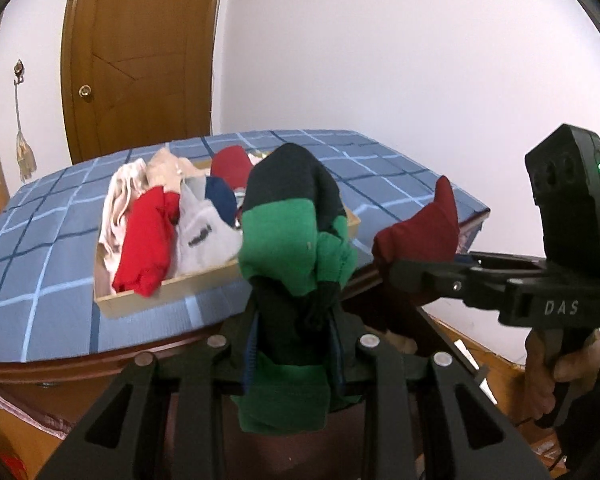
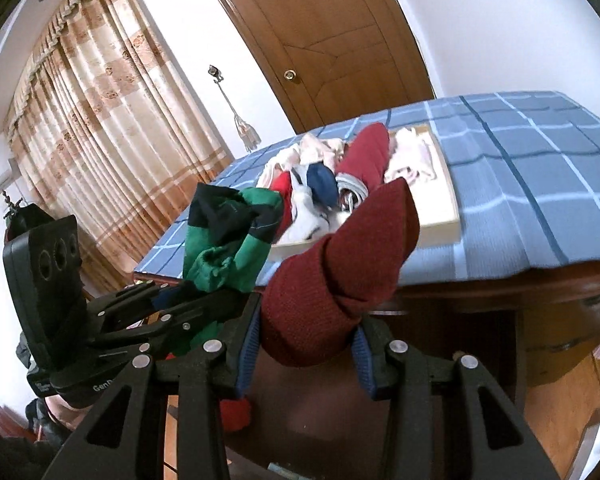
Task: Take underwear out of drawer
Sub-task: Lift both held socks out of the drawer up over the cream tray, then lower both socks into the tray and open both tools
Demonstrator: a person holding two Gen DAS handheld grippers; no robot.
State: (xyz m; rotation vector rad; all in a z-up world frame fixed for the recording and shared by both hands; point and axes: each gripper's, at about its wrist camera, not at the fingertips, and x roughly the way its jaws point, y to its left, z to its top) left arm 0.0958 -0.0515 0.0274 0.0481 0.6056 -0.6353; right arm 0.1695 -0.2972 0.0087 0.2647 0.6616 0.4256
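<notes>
My left gripper [image 1: 296,320] is shut on a green and dark navy piece of underwear [image 1: 288,220], which stands up between its blue pads. The same garment [image 2: 228,236] and the left gripper [image 2: 180,300] show at the left of the right wrist view. My right gripper [image 2: 304,336] is shut on a rolled dark red piece of underwear [image 2: 340,276]; that garment [image 1: 420,232] and the right gripper [image 1: 396,268] show at the right of the left wrist view. Both hang in front of the table edge. Behind them a shallow wooden drawer [image 1: 180,284] holds several folded garments.
The drawer [image 2: 448,200] lies on a table with a blue checked cloth [image 1: 40,272]. A wooden door [image 1: 140,52] stands behind it, a curtain [image 2: 100,120] to the left. A hand [image 1: 548,368] holds the right gripper's handle.
</notes>
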